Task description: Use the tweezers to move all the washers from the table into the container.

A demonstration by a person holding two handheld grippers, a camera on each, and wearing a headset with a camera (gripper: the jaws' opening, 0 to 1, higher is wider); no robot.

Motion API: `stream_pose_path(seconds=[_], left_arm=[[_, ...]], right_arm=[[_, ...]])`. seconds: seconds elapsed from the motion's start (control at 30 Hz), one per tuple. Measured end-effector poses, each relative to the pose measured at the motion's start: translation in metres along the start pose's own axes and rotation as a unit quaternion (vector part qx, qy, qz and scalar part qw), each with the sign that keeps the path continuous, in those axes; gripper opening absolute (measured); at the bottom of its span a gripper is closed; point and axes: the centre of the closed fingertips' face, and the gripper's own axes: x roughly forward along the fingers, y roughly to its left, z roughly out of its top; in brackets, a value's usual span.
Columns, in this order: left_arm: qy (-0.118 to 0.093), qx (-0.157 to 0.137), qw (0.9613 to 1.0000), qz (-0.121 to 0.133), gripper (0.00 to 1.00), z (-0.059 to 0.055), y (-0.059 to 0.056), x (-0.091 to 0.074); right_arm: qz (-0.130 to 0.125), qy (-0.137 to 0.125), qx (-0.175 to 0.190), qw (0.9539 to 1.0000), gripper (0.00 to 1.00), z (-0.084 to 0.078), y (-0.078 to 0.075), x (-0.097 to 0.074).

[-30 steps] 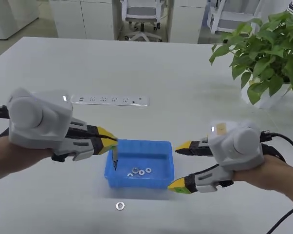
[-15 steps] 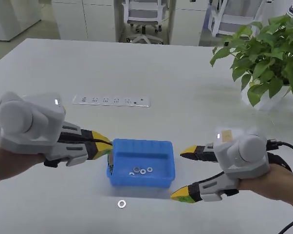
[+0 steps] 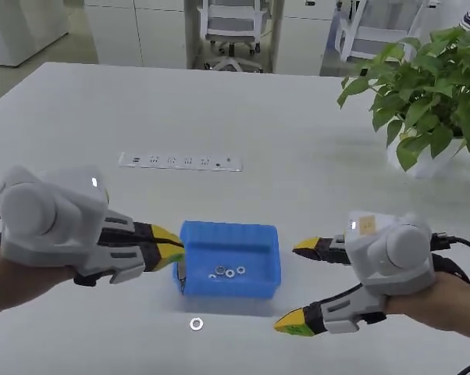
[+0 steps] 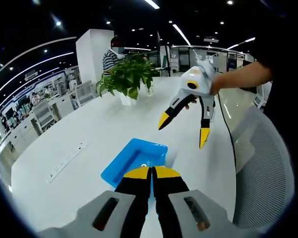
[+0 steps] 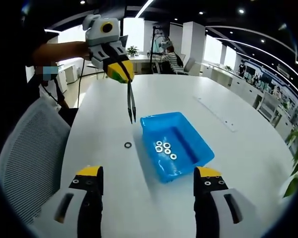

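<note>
the left gripper [image 4: 151, 171] had its yellow-tipped fingers [image 4: 137, 173] pressed together, pointing over the near edge of the blue container [image 4: 133, 157] on the white desk [image 4: 89, 124]. beyond the container, the right gripper [image 4: 182, 136] hung above the desk with its fingers wide apart. a green plant [image 4: 128, 74] stood further back.

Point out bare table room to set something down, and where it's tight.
Free: the band between the power strip and the blue container, and the wide stretch from there toward the plant. Crowded: both container sides, flanked by the left claw with its tweezers and the open right claw; a washer lies in front.
</note>
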Motion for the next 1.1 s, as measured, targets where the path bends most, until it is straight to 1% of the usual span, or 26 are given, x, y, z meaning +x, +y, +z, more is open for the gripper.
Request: stream_pose_path(seconds=[0.17, 0.23, 0.33, 0.6, 0.93, 1.1], left_arm=[[-0.001, -0.001, 1.0, -0.004, 0.05, -0.005, -0.006, 0.005], [-0.004, -0.003, 1.0, -0.005, 0.05, -0.006, -0.008, 0.007], [-0.003, -0.004, 1.0, -0.007, 0.05, -0.008, -0.01, 0.01], [-0.009, -0.012, 0.9998, -0.01, 0.05, -0.014, -0.012, 0.016], [-0.005, -0.013, 0.9998, -0.017, 0.05, -0.022, -0.016, 0.023], [-0.008, -0.019, 0.9996, -0.02, 0.05, -0.024, -0.017, 0.026]], right_arm=[[-0.004, -0.004, 0.003, 1.0, 0.83, -0.001, 0.001, 0.0], [-0.005, -0.003, 0.003, 1.0, 0.84, -0.002, 0.001, 0.0], [-0.006, -0.004, 0.008, 0.9999, 0.85, -0.004, 0.002, -0.001], [-0.005, -0.002, 0.013, 0.9999, 0.85, -0.009, 0.005, -0.001], [-0.005, 0.0, 0.017, 0.9998, 0.85, -0.013, 0.006, -0.001], [-0.006, 0.0, 0.02, 0.9998, 0.85, -0.014, 0.006, -0.001]])
